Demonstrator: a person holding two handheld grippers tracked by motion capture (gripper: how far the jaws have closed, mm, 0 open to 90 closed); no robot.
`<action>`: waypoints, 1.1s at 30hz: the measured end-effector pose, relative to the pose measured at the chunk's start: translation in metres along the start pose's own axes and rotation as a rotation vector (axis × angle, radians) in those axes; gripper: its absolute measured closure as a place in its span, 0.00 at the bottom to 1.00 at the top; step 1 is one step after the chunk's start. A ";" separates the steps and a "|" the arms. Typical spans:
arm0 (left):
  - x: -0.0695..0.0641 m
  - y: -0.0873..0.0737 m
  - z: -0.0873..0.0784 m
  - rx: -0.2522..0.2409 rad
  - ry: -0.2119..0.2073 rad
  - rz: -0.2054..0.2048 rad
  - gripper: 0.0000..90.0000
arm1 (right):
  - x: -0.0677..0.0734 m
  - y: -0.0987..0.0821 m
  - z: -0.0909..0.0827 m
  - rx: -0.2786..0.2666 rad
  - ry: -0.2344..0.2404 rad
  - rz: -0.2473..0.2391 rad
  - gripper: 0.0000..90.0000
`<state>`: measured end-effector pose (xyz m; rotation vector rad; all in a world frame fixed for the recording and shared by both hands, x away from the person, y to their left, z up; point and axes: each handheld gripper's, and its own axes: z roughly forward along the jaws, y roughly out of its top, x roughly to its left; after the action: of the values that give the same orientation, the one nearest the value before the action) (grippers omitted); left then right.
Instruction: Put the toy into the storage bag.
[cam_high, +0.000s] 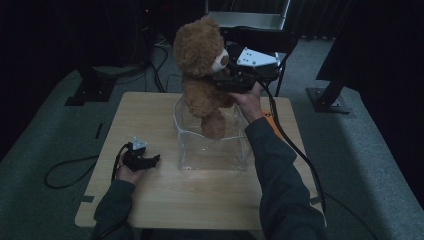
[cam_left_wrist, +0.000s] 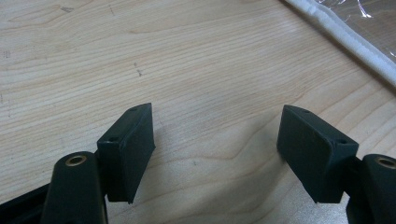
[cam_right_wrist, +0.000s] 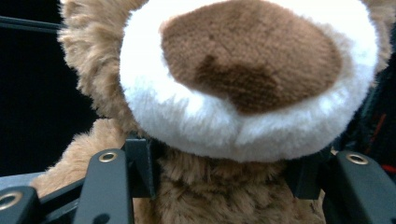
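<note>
A brown teddy bear (cam_high: 202, 75) hangs upright over a clear plastic box (cam_high: 212, 147), one foot dipping inside its rim. My right gripper (cam_high: 222, 82) is shut on the bear at the neck, just under its white muzzle. In the right gripper view the teddy bear (cam_right_wrist: 243, 84) is very close, with my right gripper (cam_right_wrist: 219, 175) pressing its pads into the fur on both sides. My left gripper (cam_high: 150, 161) rests on the table left of the box, jaws apart. In the left gripper view my left gripper (cam_left_wrist: 215, 154) is open over bare wood.
The wooden table (cam_high: 150, 200) has free room in front and to the left of the box. The clear plastic box's white-edged rim (cam_left_wrist: 345, 44) lies at the top right of the left gripper view. A chair (cam_high: 260, 37) and dark stands sit behind the table.
</note>
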<state>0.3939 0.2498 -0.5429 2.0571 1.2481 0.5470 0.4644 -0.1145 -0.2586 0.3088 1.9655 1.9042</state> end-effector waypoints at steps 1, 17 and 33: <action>0.000 0.000 0.000 0.000 0.000 0.000 0.31 | 0.000 -0.001 0.001 0.001 0.007 0.008 0.44; 0.000 0.000 0.000 0.000 0.000 -0.001 0.31 | -0.006 -0.022 0.016 0.057 0.026 0.063 0.44; 0.000 0.000 0.000 -0.001 -0.001 0.000 0.31 | -0.014 -0.034 0.007 0.117 -0.011 0.058 0.44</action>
<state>0.3939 0.2498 -0.5431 2.0563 1.2474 0.5462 0.4834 -0.1162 -0.2909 0.4120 2.0866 1.8218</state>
